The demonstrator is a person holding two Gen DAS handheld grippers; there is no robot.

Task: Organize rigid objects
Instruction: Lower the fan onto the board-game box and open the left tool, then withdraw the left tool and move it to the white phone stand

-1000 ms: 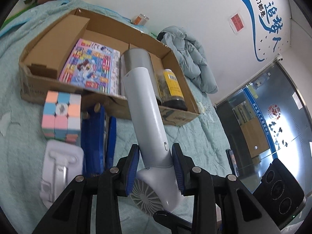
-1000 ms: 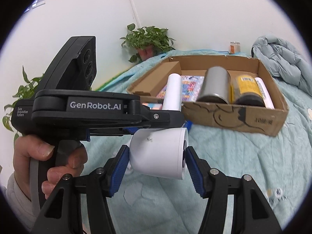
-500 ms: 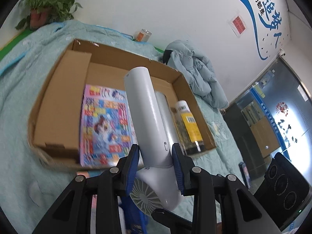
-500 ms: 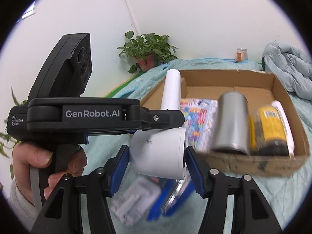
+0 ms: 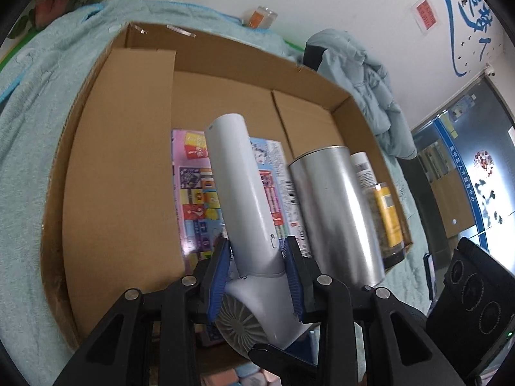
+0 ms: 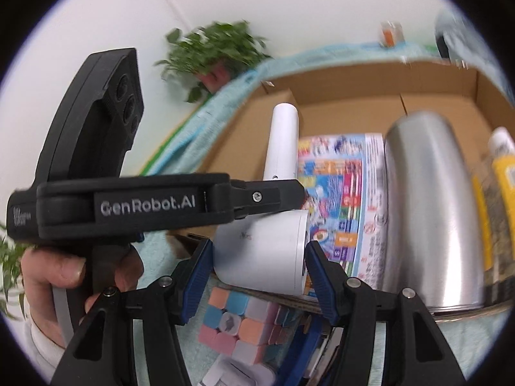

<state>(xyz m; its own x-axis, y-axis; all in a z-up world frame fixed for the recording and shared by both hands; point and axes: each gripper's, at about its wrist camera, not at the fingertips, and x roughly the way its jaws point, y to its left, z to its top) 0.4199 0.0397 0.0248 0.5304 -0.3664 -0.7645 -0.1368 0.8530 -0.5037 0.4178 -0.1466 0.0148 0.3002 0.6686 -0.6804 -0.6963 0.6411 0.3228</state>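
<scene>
Hairdryer (image 5: 244, 199) now above box (image 5: 122, 148)

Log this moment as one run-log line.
left gripper: shut on hair dryer handle | right gripper: shut on its barrel | dryer over cardboard box, above magazine | not yet released

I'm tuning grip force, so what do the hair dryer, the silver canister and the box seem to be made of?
Hair dryer: probably smooth white plastic with a soft sheen.
Silver canister: apparently brushed metal, streaky reflections along its side.
Box: matte brown corrugated cardboard, folded flaps and raw edges.
</scene>
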